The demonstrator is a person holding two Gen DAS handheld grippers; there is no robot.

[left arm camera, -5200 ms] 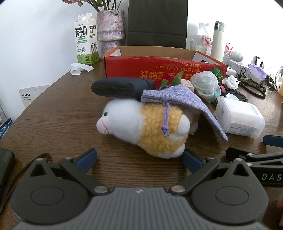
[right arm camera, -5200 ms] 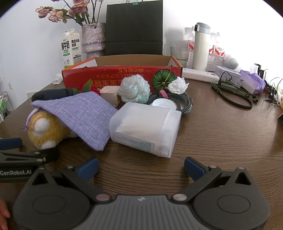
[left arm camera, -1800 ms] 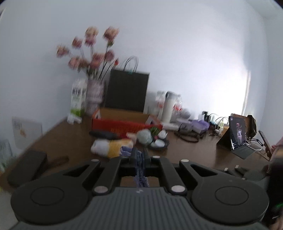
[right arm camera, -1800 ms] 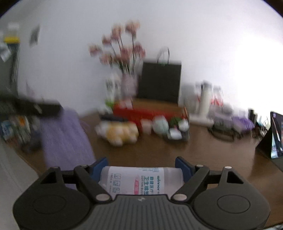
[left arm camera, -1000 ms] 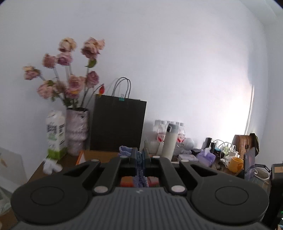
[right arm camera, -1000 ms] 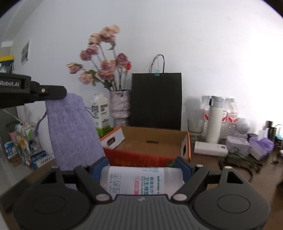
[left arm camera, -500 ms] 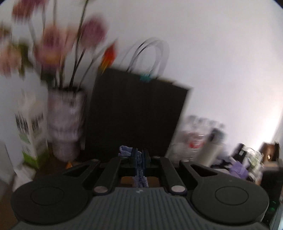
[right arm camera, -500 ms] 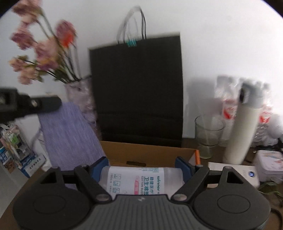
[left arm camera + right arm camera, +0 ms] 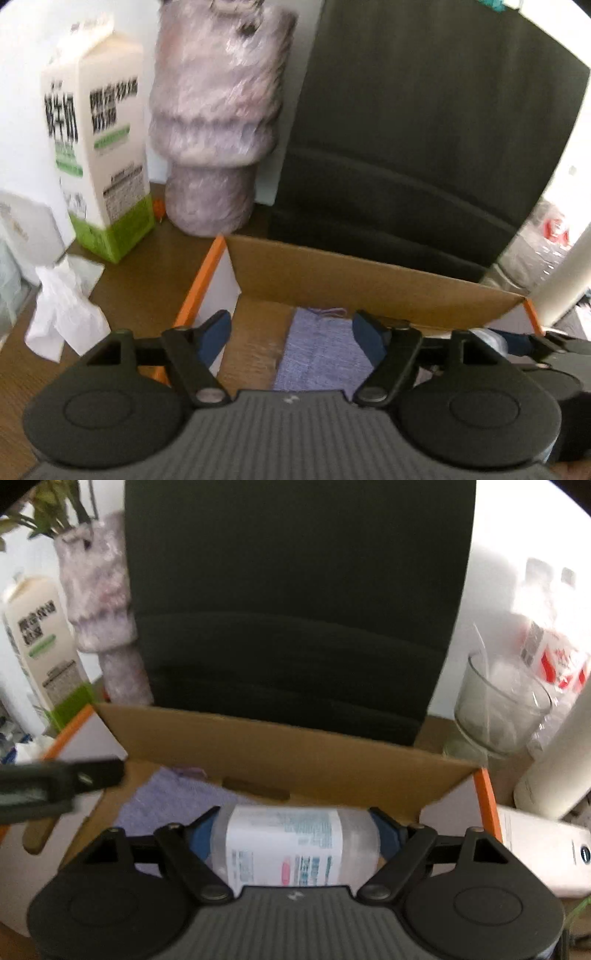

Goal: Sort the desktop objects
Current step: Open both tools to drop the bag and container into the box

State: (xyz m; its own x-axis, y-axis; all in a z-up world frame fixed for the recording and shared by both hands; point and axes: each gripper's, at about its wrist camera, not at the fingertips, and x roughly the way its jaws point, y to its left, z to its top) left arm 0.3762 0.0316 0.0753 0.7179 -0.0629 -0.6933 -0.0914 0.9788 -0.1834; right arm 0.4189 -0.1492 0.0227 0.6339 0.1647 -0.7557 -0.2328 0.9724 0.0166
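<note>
Right tool (image 9: 293, 836) grips the clear plastic container (image 9: 291, 843) crosswise, its long axis spanning both pads, directly above the cardboard box (image 9: 280, 755). Left tool (image 9: 291, 328), jaws opening and empty, hangs over the purple pouch (image 9: 323, 350) lying inside.

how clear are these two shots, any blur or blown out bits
Left wrist view: motion blur smears the milk carton print and the vase; fisheye bends the box wall. Right wrist view: softer overall, bottle label unreadable, and the upper right by the glass is washed out white.
</note>
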